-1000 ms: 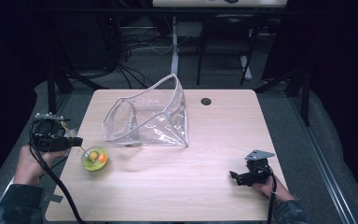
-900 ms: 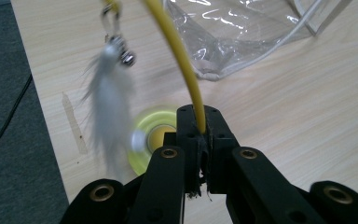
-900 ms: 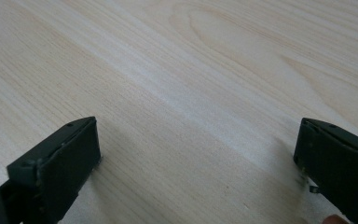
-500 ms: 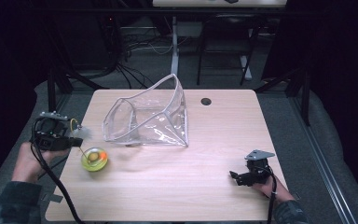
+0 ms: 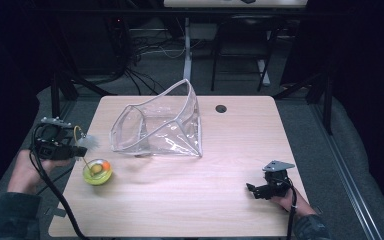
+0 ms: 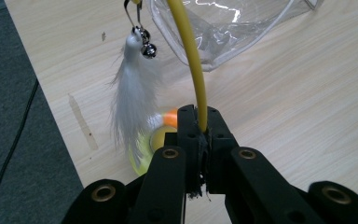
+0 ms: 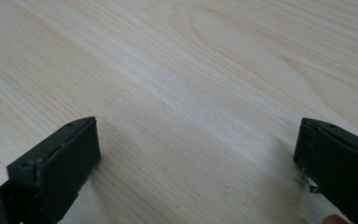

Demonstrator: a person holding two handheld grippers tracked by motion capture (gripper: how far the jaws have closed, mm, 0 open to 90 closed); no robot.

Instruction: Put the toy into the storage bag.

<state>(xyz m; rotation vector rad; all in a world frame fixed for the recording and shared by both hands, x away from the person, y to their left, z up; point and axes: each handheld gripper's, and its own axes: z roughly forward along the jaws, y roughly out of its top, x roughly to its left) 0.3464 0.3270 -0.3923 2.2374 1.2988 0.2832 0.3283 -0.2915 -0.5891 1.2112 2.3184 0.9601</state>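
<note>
- Two grippers show in the high view. The left gripper (image 5: 60,142) hangs at the table's (image 5: 190,210) left edge, clenched on a yellow wand (image 5: 82,150) whose foot sits in a yellow-green ball toy (image 5: 97,171) on the wood. A white feather (image 5: 90,142) hangs just beside the gripper. The right gripper (image 5: 260,189) rests low near the right front corner, well apart from everything. A clear bag (image 5: 157,127) lies on its side mid-table, mouth toward the left; a dark hole (image 5: 221,108) sits behind it.
- In the left gripper view the jaws stand pressed together around the wand (image 6: 193,70), low on its stem. The wand bends in an arc, so I judge it thin and springy; holding it near the base, as now, likely gives most control. The feather (image 6: 133,98) and small bells (image 6: 145,44) dangle from a hook, light and apt to swing. The toy (image 6: 156,140) looks light and may tip or roll. The bag (image 6: 223,32) lies near ahead, soft and probably slippery; its rim could catch the feather.
- In the right gripper view the jaws stand wide apart, released, over bare table (image 7: 191,84).
</note>
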